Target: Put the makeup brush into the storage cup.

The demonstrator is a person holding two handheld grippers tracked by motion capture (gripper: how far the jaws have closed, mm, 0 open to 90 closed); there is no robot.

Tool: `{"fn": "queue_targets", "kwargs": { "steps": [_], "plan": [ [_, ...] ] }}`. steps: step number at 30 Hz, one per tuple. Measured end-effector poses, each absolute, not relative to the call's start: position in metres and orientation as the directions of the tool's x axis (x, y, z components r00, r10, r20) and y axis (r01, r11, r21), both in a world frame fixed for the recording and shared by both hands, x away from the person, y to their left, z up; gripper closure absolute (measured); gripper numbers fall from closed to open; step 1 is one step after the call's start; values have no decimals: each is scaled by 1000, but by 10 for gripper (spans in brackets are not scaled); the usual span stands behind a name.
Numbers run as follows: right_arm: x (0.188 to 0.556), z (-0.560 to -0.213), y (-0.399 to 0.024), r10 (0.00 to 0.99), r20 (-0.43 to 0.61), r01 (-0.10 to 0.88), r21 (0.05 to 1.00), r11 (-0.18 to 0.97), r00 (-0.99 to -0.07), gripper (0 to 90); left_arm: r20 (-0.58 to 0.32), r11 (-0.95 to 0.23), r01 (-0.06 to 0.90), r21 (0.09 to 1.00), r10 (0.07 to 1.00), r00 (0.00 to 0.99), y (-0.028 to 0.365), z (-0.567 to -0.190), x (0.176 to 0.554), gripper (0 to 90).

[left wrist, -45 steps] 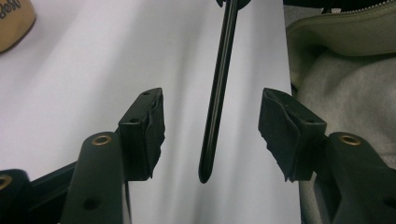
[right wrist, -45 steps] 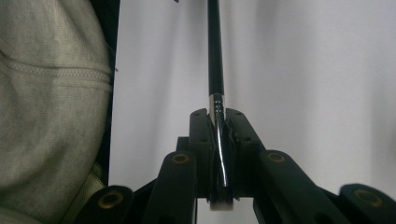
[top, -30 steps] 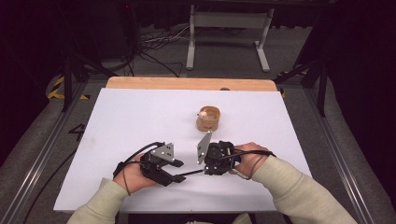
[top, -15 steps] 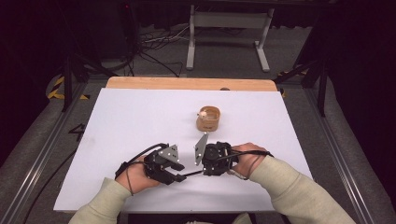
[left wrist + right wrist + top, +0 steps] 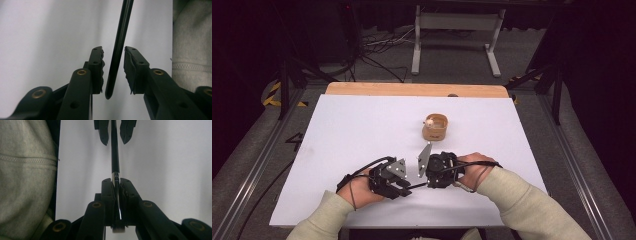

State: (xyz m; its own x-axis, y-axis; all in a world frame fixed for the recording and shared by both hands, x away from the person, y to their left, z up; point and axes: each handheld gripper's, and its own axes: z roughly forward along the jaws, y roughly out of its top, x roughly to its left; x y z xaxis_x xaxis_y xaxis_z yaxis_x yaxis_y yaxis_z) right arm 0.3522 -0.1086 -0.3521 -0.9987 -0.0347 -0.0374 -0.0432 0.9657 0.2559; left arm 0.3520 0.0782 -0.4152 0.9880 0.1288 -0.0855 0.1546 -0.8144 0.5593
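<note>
- You've got two grippers on the white table point(image 5: 362, 130), and one thin black brush point(image 5: 416, 185) runs between them near your edge
- Your right gripper point(image 5: 117, 185) is pinching the brush: both pads are pressed tight on its shiny metal collar, and the pale tip pokes out behind the jaws in the right gripper view
- From that clamp the black handle runs straight away to your other tool, so the brush hangs level above the table rather than lying on it, as far as I can tell
- Your left gripper point(image 5: 113, 68) has just been closing, with the handle end between its two jaws; the left pad sits just beside the handle, maybe touching, and there's a clear gap to the right pad, so no pinch there
- In the high view the left gripper point(image 5: 401, 186) and right gripper point(image 5: 428, 176) point at each other, nearly tip to tip
- One small wooden cup point(image 5: 435, 127) stands upright farther up the table, well apart from the brush, with something pale and round at its rim that's too small to tell
- Two grey three-cornered plates, one per gripper, and two light sleeves, one showing in each gripper view
</note>
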Motion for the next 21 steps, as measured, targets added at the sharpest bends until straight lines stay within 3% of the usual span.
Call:
{"fn": "queue_targets", "kwargs": {
  "steps": [12,21],
  "plan": [
    [353,-353,-107,-50,-41,-59,266,962,-998,823,-56,-835,115,538,101,993,75,-419,348,800],
    [352,-352,-106,-58,-35,-65,264,962,-998,819,-37,-842,72,534,62,997,75,-420,346,825]
  ]
}}
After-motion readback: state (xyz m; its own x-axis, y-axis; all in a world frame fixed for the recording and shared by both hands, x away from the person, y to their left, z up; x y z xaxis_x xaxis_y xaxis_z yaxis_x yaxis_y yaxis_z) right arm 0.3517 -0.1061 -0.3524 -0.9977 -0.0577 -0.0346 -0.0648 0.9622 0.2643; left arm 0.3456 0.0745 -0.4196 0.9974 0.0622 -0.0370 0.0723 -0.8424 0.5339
